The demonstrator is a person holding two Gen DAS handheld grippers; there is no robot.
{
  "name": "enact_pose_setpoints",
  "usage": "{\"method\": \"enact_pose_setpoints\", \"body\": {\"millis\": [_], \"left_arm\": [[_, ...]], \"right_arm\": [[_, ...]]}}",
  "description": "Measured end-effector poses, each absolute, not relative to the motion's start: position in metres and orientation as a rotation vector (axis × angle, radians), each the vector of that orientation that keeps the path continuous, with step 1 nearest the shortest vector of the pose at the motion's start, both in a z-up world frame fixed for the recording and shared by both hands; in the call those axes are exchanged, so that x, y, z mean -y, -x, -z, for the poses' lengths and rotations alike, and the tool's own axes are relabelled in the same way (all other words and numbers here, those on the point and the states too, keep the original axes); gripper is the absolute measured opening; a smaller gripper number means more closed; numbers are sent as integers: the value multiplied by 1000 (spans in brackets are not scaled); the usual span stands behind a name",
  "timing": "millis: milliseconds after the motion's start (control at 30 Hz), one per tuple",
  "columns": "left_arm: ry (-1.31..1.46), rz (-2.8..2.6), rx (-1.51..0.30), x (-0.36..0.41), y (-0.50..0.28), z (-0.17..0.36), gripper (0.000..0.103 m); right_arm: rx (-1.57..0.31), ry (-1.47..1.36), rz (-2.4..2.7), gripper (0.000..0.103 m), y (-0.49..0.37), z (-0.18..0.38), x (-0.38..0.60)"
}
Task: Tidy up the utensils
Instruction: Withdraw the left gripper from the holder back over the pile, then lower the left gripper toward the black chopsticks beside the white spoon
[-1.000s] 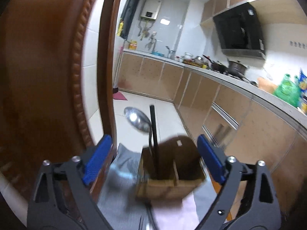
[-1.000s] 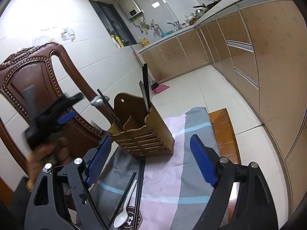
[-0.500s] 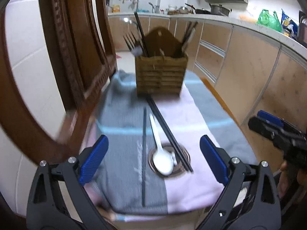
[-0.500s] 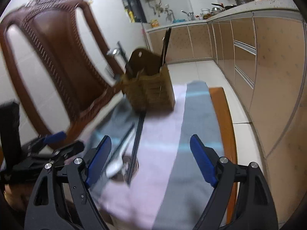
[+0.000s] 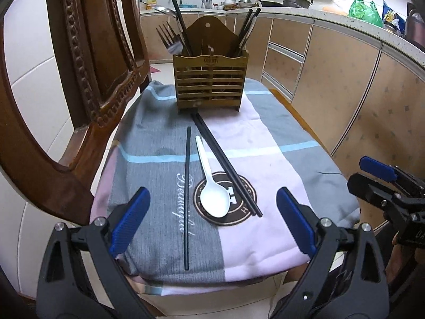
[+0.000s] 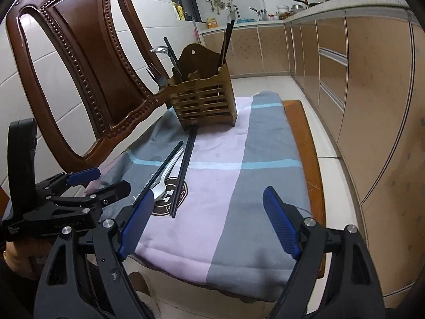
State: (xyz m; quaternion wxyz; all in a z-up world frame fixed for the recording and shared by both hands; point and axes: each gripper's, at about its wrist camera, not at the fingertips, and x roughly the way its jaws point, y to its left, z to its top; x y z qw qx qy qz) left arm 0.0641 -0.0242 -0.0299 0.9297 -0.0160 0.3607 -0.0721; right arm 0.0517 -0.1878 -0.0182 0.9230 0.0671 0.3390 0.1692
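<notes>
A slatted wooden utensil holder (image 5: pixel 209 79) (image 6: pixel 204 101) stands at the far end of a cloth-covered chair seat, with forks, a ladle and black chopsticks upright in it. On the cloth in front of it lie a white spoon (image 5: pixel 212 186) (image 6: pixel 167 178), a single black chopstick (image 5: pixel 187 196) (image 6: pixel 162 170) and a pair of black chopsticks (image 5: pixel 225 164) (image 6: pixel 183 170). My left gripper (image 5: pixel 212 220) (image 6: pixel 101 183) hovers open over the near edge, just short of the spoon's bowl. My right gripper (image 6: pixel 209 223) (image 5: pixel 372 180) is open over the cloth's near right part, holding nothing.
The grey, pink and blue cloth (image 5: pixel 265 146) covers the seat, whose wooden edge (image 6: pixel 305 146) shows on the right. A carved chair back (image 5: pixel 93 66) rises along the left. Kitchen cabinets (image 5: pixel 345 93) run along the right, with tiled floor between.
Both grippers have drawn back from near the holder and dipped toward the seat's near edge. The spoon and loose chopsticks have come into view. Both jaws stayed open.
</notes>
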Motion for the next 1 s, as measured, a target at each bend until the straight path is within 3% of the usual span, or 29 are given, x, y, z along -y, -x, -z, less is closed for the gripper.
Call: {"method": "enact_pose_setpoints", "body": {"millis": [567, 700, 1000], "left_arm": [[46, 134, -787, 18, -78, 37, 91], [54, 123, -854, 12, -114, 32, 62], [-18, 68, -1038, 12, -238, 64, 33]], "right_arm": [[-703, -139, -342, 82, -57, 20, 185], [-727, -163, -345, 82, -61, 22, 186], [-771, -187, -389, 82, -69, 27, 180]]}}
